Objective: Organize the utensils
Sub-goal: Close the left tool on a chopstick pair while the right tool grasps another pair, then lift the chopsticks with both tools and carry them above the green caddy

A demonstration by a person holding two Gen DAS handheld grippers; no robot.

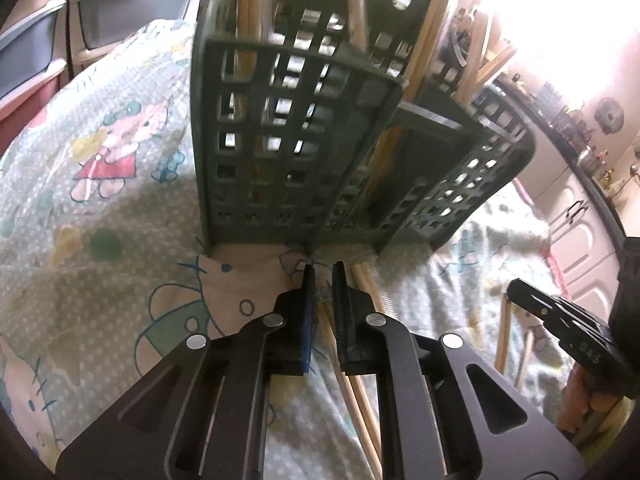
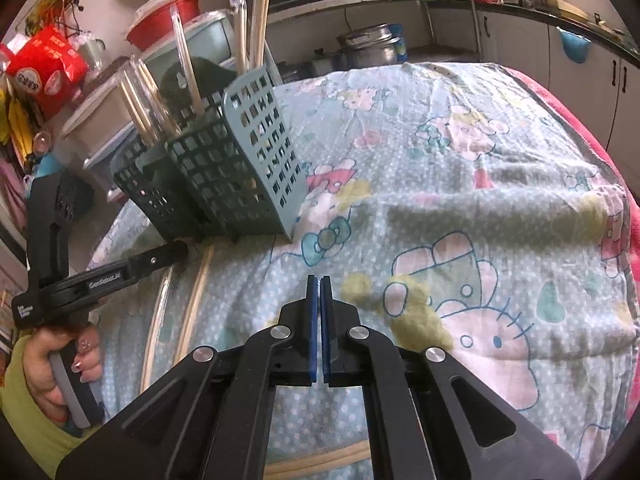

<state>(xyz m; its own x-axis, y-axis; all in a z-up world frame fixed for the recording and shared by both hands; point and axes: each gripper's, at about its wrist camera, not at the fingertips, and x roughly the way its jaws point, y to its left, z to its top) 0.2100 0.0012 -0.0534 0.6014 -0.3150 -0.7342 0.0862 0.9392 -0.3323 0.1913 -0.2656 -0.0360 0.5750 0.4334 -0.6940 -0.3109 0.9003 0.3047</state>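
In the left wrist view the left gripper point(image 1: 323, 276) reaches in from 6 o'clock, its fingers point(image 1: 308, 292) drawn close with a narrow gap, straddling wrapped chopsticks point(image 1: 362, 396) that lie on the cartoon-print cloth point(image 1: 100, 208) and run under the gripper toward 6 o'clock; whether the pads actually pinch them I cannot tell. Just beyond the fingertips, at 12 o'clock, stands the green lattice utensil holder point(image 1: 296, 140), upright and divided into compartments, with more chopsticks point(image 1: 248, 12) sticking up from it. At 4 o'clock the right gripper point(image 1: 560, 320) comes in from the edge, with another pair of sticks point(image 1: 503, 332) on the cloth below it. In the right wrist view the right gripper point(image 2: 319, 280) sits at 6 o'clock above the cloth point(image 2: 460, 168), its fingers point(image 2: 311, 320) closed on nothing, only a sliver between the blue pads. The utensil holder point(image 2: 236, 168) stands at 10 o'clock, chopsticks point(image 2: 258, 20) rising from its compartments. At 9 o'clock the left gripper point(image 2: 172, 252) points its tip at the holder's base, held by a hand point(image 2: 68, 364). Loose chopsticks point(image 2: 192, 304) lie on the cloth at 8 o'clock, beside that gripper.
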